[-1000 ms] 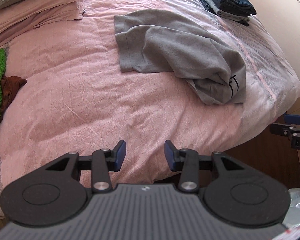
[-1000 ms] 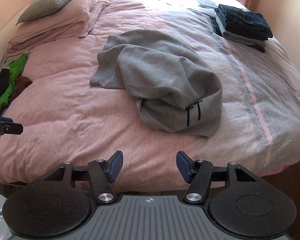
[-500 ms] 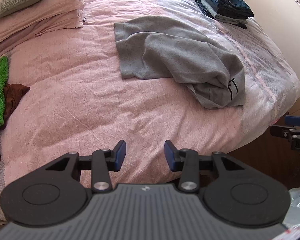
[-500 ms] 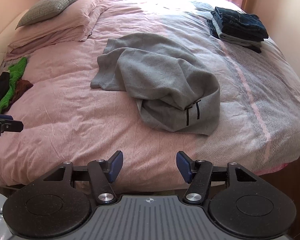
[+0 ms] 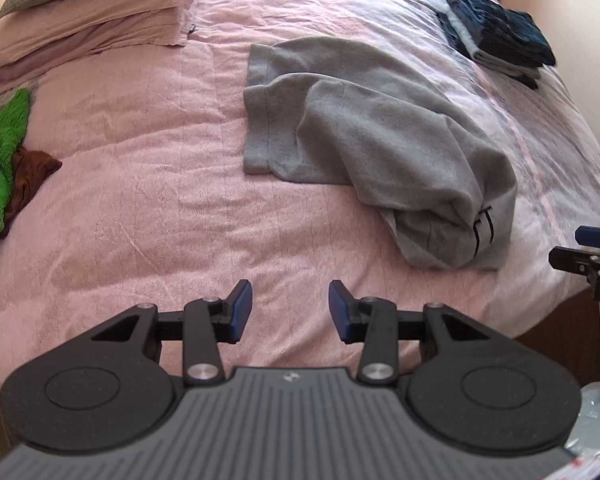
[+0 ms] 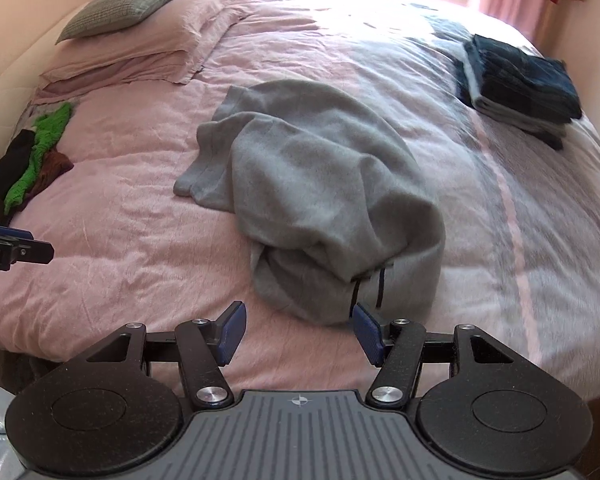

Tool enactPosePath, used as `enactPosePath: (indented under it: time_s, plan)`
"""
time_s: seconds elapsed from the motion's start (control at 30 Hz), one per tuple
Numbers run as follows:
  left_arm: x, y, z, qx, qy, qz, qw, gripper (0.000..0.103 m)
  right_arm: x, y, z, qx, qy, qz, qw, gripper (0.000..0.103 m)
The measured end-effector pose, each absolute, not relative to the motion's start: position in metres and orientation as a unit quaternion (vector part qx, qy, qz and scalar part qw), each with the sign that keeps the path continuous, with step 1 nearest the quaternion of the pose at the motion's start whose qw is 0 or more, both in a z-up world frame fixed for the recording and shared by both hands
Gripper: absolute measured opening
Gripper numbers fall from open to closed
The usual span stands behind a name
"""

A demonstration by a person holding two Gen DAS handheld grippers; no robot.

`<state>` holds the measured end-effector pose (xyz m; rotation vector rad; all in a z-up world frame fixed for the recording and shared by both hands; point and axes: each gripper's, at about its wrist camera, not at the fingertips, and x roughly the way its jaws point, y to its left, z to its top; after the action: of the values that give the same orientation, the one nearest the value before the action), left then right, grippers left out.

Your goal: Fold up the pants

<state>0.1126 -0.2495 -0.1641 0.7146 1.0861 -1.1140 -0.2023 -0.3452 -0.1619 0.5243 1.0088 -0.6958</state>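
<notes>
Bed [image 6: 140,264] filled both views, pink cover, wrinkled. Pants [image 6: 316,200], grey, lay crumpled mid-bed, unfolded: one hemmed end flat toward the pillows [image 6: 148,52], the rest heaped over itself toward the near edge, two short black stripes showing on the near bunch. Same pants [image 5: 364,144] in my left view sat ahead and to the right.

Pillows were stacked at the far left corner, a grey one on top of the pink ones. Stack of folded dark clothes [image 6: 520,88] sat at the far right of the bed, well apart from the pants. Small heap of green, brown and black clothes [image 6: 32,160] lay at the left edge.

My right gripper [image 6: 299,329] hovered above the near edge of the bed, fingers spread wide, nothing between them; its right pad [image 6: 367,330] lined up just beside the near bunch of the pants, contact not clear. My left gripper [image 5: 290,311] hovered over bare cover near the bed edge, fingers spread, nothing held, apart from the pants. Each gripper showed at the margin of the other's view.
</notes>
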Motion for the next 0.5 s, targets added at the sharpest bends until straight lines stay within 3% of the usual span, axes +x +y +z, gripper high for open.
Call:
enactPosePath:
  time_s: [0.27, 0.5]
  plan:
    - [0.153, -0.256, -0.202, 0.251, 0.516, -0.401, 0.714, 0.038, -0.165, -0.406, -0.183, 0.192, 0.463, -0.223, 0.836, 0.056]
    - [0.238, -0.236, -0.251, 0.226, 0.527, -0.331, 0.749, 0.038, -0.075, -0.414, -0.238, 0.155, 0.458, -0.146, 0.863, 0.056]
